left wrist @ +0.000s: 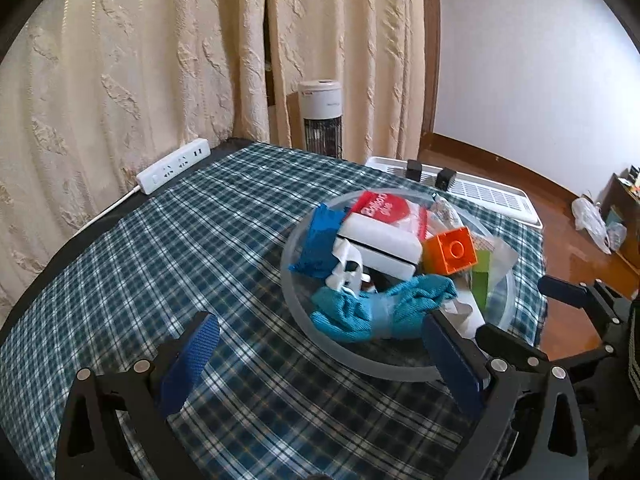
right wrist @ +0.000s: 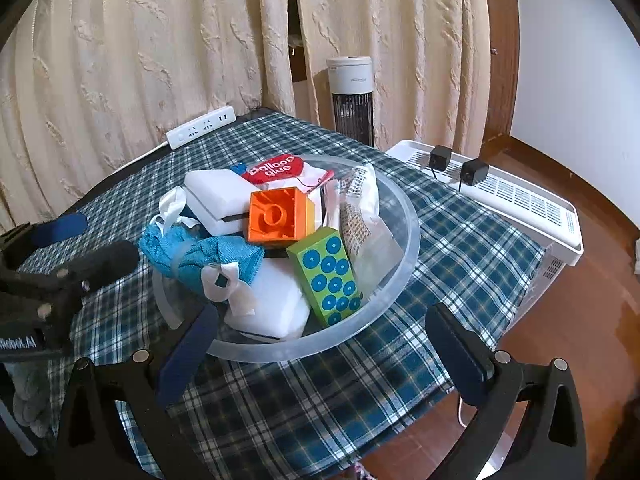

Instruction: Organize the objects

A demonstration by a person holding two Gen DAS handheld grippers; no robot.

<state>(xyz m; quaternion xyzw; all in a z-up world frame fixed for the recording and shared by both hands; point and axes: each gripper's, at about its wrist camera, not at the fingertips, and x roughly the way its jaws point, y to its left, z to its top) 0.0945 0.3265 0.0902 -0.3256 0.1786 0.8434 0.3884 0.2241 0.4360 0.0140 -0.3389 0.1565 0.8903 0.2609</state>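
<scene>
A clear round bowl (left wrist: 298, 304) (right wrist: 404, 208) sits on the plaid-covered table. It holds an orange brick (left wrist: 450, 250) (right wrist: 276, 216), a green block with blue dots (right wrist: 326, 274), a rolled teal cloth (left wrist: 372, 312) (right wrist: 208, 258), a white box (left wrist: 380, 246) (right wrist: 218, 196), a red balloon-glue pack (left wrist: 380, 208) (right wrist: 276, 170) and a blue packet (left wrist: 318, 240). My left gripper (left wrist: 320, 344) is open and empty at the bowl's near rim. My right gripper (right wrist: 324, 332) is open and empty, fingers straddling the bowl's near rim. The left gripper also shows at the left of the right wrist view (right wrist: 72, 240).
A white power strip (left wrist: 172, 172) (right wrist: 200, 128) lies at the table's far left edge by the curtain. A white slatted heater (left wrist: 480, 192) (right wrist: 500, 196) stands beyond the table's right edge, a tower fan (left wrist: 322, 120) (right wrist: 352, 96) behind. Wooden floor lies to the right.
</scene>
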